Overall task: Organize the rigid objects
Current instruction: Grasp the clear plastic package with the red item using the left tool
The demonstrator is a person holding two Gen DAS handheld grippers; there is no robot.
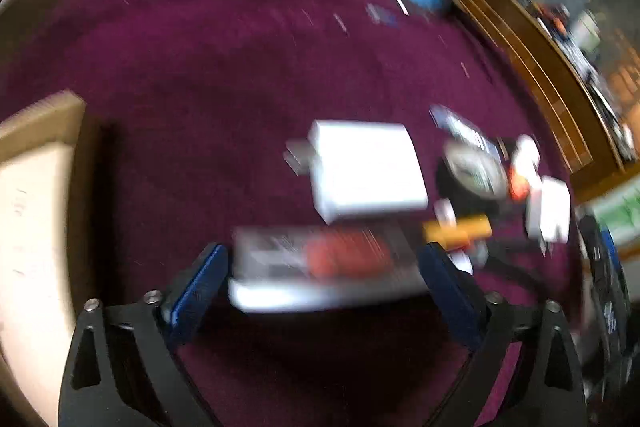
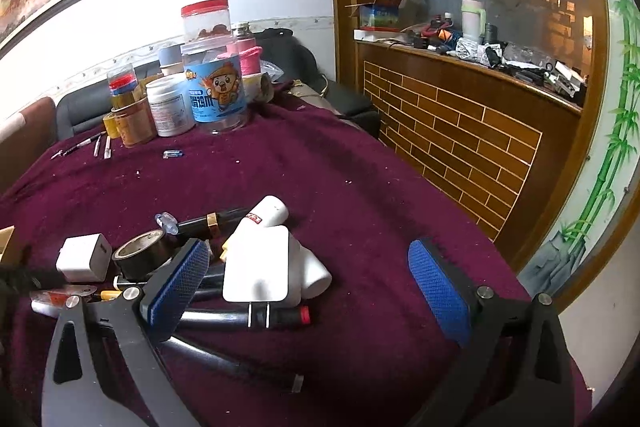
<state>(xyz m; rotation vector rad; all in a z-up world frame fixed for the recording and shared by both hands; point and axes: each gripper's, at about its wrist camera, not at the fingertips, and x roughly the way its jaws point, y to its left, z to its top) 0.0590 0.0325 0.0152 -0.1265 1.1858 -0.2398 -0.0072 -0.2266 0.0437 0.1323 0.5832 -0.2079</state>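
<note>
In the blurred left wrist view, my left gripper [image 1: 324,255] hangs over the maroon cloth with its jaws wide. A flat white-and-orange packet [image 1: 320,267] lies between the blue pads, and I see no firm grip on it. Beyond it sit a white charger cube [image 1: 368,171], a black tape roll [image 1: 476,171] and a yellow piece [image 1: 456,227]. My right gripper [image 2: 308,251] stands open over the pile. Its left pad [image 2: 180,287] is beside a white flat plug [image 2: 256,267], a white pipe fitting [image 2: 276,215] and a black marker with a red tip [image 2: 240,319]. Nothing is clamped.
Jars and tubs [image 2: 212,87] stand in a cluster at the table's far side, with pens [image 2: 100,145] and a small battery [image 2: 173,154] near them. A cardboard box [image 1: 36,187] stands at the left. A wooden brick-pattern counter [image 2: 460,131] borders the right.
</note>
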